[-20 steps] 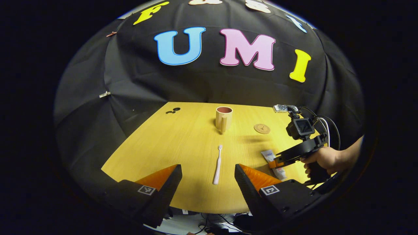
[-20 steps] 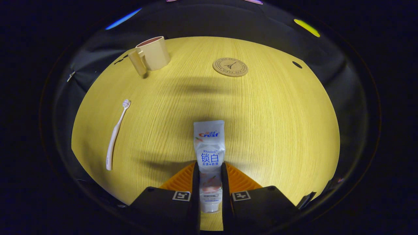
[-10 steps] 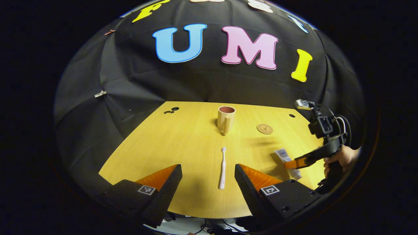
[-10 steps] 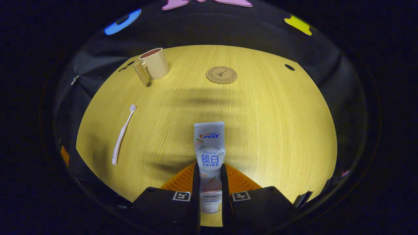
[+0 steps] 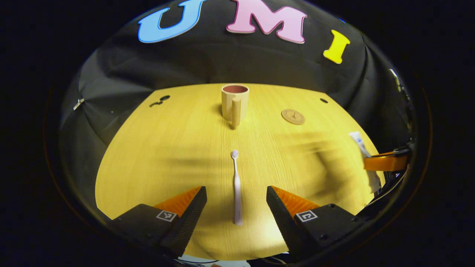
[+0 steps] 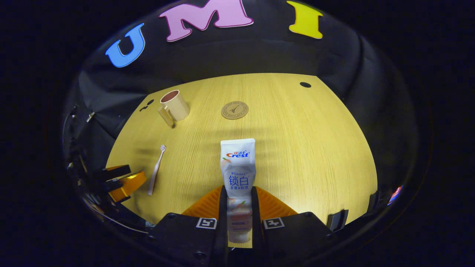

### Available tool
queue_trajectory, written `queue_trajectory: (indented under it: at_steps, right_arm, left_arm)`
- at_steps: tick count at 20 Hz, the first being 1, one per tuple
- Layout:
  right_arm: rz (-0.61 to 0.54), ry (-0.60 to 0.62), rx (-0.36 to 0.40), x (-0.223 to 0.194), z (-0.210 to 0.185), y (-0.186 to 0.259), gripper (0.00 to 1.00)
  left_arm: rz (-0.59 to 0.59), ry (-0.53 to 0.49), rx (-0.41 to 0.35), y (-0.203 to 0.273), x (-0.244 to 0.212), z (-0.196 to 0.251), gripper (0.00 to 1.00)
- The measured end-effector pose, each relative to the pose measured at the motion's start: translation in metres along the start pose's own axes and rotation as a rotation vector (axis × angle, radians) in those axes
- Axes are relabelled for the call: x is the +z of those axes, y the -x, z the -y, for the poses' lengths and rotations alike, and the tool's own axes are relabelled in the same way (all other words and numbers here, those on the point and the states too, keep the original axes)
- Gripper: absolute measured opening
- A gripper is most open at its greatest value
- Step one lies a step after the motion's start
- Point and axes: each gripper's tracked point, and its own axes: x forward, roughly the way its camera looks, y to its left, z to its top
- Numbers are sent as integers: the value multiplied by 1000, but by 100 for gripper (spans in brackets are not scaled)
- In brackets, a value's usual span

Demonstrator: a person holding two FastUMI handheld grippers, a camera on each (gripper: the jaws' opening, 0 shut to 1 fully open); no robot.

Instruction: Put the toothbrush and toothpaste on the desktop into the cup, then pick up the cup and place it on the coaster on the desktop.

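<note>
Pink toothbrush (image 5: 236, 189) between spread left tongs (image 5: 236, 202), on desktop (image 5: 167, 148)

Your left gripper (image 5: 236, 202): fingers wide apart, low over near edge of table (image 5: 178, 148). Your right gripper (image 6: 238, 207): fingers squeezed tight on toothpaste (image 6: 238, 167), lifted off table.

Recording booth: black cloth wall (image 5: 207, 63) draped behind lone yellow wooden desktop (image 5: 178, 148)

One cup (image 5: 234, 103) — one toothbrush (image 5: 236, 187) — one toothpaste (image 6: 237, 174) — one coaster (image 5: 292, 116).
</note>
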Motion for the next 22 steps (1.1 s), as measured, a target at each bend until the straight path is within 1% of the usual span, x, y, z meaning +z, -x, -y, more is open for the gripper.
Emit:
queue_trajectory:
  at_steps: [3,4,5,6,7,9,11,13,14,15,16,17,18,19,21,22]
  right_arm:
    - [29,-9,-6,0,9,12,30]
    - [35,-10,-7,-1,11,15,25]
    - [40,-14,-6,-1,12,17,30]
    - [43,-21,-3,0,12,18,25]
    - [48,-31,0,0,12,18,30]
    - [52,-47,9,0,12,19,30]
    - [60,-50,18,2,12,18,30]
    - [63,-50,27,3,14,16,30]
    - [63,-54,33,5,13,15,30]
    - [65,-58,39,7,13,14,30]
    - [65,-60,44,8,13,12,30]
    - [68,-61,45,11,14,10,35]
    - [68,-63,46,13,15,7,30]
    - [69,-67,51,15,15,7,30]
    - [78,-65,61,26,14,4,30]
    - [85,-58,64,31,14,3,36]
  left_arm:
    - [-73,-7,17,-24,-6,-8,100]
    - [-96,-14,25,-31,-8,-10,100]
    - [-117,-20,29,-36,-13,-10,100]
    - [-140,-32,36,-39,-17,-12,99]
    - [-164,-47,41,-44,-21,-14,98]
    - [-207,-68,48,-50,-30,-13,97]
    - [-214,-49,37,-51,-29,-8,96]
    - [-240,-49,35,-52,-30,-6,94]
    - [-261,-66,28,-52,-30,-4,93]
    - [-288,-80,21,-53,-31,-2,89]
    - [-317,-88,18,-54,-31,1,89]
    - [-353,-87,17,-54,-31,3,78]
    - [-387,-84,17,-55,-31,4,74]
    - [-405,-82,19,-56,-28,6,64]
    - [-409,-73,28,-59,-24,7,36]
    - [-406,-65,31,-59,-22,8,23]
